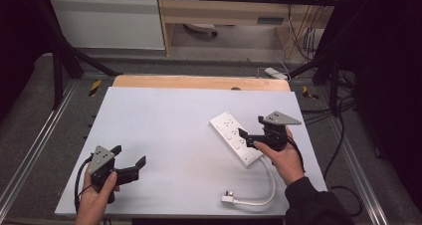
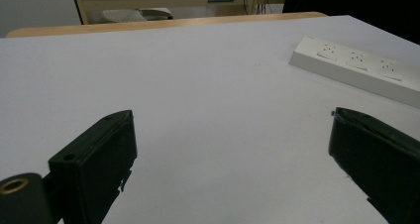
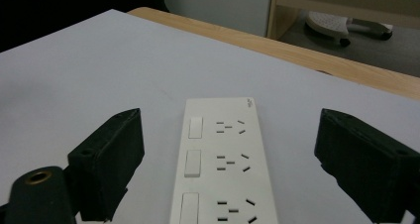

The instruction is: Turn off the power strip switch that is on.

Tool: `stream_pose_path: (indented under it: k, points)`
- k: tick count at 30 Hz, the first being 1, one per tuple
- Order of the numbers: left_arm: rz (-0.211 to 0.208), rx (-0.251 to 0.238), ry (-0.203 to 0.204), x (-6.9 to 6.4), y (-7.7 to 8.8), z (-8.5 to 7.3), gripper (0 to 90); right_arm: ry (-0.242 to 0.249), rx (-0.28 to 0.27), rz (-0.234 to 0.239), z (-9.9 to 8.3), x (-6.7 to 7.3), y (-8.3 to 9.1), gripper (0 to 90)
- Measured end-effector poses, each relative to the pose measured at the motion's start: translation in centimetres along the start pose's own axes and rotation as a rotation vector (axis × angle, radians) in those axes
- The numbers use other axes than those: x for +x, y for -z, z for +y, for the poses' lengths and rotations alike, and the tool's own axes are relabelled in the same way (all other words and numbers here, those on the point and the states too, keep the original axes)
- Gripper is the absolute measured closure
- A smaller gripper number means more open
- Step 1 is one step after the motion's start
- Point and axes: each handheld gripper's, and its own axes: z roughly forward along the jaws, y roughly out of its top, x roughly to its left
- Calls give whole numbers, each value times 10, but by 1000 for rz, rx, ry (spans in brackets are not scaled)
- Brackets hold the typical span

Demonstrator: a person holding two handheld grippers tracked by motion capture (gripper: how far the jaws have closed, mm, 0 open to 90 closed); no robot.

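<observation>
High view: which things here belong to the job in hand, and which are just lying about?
In the job:
- white power strip, on the table
- its cable and plug
- right gripper, fingers open over the strip
- left gripper, fingers open, holding nothing

Lying about:
- second white power strip on the floor
- loose cables on the floor

Grey carpeted floor [image 1: 30,115], wooden cabinet [image 1: 224,8] behind, cables [image 1: 303,36] hanging right.

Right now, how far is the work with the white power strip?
Done: the white plastic power strip lies flat on the pale table, its white plug loose near the front edge. In hand: the right tongs hover open over the strip, not gripping. Left: grasping strip or plug; the left tongs wait open, apart.
</observation>
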Motion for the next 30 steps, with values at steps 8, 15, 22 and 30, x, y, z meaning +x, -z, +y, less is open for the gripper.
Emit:
stream_pose_path:
  k: [8, 15, 22, 30]
  points:
    - [0, 2, -1, -1, -1, 0, 44, 33, 39, 9, 12, 2, -17, 335]
    - [-1, 3, -1, -1, -1, 0, 45, 51, 66, 15, 18, 1, -37, 587]
    - [1, 3, -8, 0, -2, 1, 49, 67, 76, 40, 18, 0, -54, 770]
    - [2, 5, -10, -1, -2, 1, 49, 68, 91, 52, 21, 1, -70, 900]
